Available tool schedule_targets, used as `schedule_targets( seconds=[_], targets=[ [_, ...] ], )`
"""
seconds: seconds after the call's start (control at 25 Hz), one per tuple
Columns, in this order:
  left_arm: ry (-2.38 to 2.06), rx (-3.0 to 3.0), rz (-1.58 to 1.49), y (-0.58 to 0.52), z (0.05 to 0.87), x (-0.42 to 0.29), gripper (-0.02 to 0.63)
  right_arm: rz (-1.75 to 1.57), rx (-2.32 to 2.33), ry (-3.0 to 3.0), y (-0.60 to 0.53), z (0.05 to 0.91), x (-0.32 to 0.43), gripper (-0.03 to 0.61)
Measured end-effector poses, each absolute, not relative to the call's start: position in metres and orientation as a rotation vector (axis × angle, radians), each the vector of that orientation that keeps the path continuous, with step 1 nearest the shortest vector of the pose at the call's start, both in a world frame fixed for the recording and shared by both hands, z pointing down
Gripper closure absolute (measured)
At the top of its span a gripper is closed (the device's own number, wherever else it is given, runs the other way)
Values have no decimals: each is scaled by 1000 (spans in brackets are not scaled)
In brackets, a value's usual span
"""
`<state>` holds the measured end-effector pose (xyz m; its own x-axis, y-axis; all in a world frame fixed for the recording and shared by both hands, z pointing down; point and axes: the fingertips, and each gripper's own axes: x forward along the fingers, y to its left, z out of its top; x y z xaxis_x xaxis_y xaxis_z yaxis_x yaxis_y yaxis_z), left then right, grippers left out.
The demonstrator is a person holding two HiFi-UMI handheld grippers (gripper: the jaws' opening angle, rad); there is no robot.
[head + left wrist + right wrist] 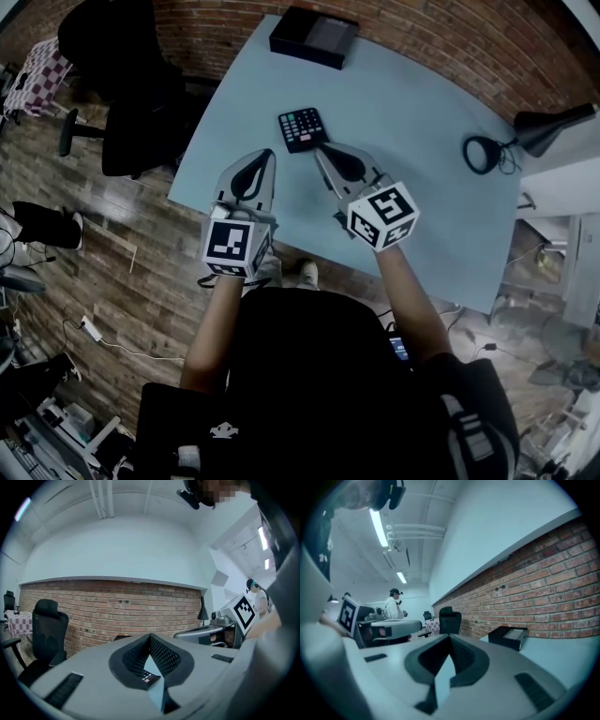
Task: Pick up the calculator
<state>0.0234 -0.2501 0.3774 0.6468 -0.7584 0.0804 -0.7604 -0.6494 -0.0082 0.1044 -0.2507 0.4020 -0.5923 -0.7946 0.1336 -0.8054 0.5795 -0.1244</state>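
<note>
The calculator (303, 128) lies flat and face up on the pale blue-grey worktop (412, 216), about midway along it and just ahead of both my tools. It is a small black rectangle set a little askew to the worktop's edges. Small pale keys run over its face in tidy rows, with a few coloured ones among them. I cannot make out its display.

My left tongs (268, 155) are pinched together at the tips and hold nothing. They point toward the calculator's near left corner and stand a little apart from it. In the left gripper view a slice of the calculator (149, 678) shows through the gap below the closed tips (150, 637).

My right tongs (320, 150) are also closed tip to tip and empty. The tip sits just beside the calculator's near right corner, and I cannot tell whether it touches. The right gripper view shows the joined tips (450, 637) with only worktop behind them.

A black box (314, 37) sits at the far edge, well apart from the calculator, and a black desk lamp (548, 127) stands off to the right.
</note>
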Motion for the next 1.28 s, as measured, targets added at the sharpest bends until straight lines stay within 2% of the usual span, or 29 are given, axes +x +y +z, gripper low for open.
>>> schedule_targets(
  seconds=[1.0,1.04,1.08,1.24,1.28],
  targets=[
    [-1083,2798,204,-322,422,13,609,384,1430,-2389,-309,505,114,572],
    [-1076,2795,209,-324,424,14,609,407,1429,-2384,-310,510,115,565],
    [-1069,2790,214,-325,426,13,609,428,1427,-2378,-312,515,116,532],
    [-1056,2779,228,-330,432,10,610,422,1394,-2324,-317,534,117,528],
    [-1055,2778,230,-331,434,9,609,412,1375,-2305,-317,541,117,507]
  ],
)
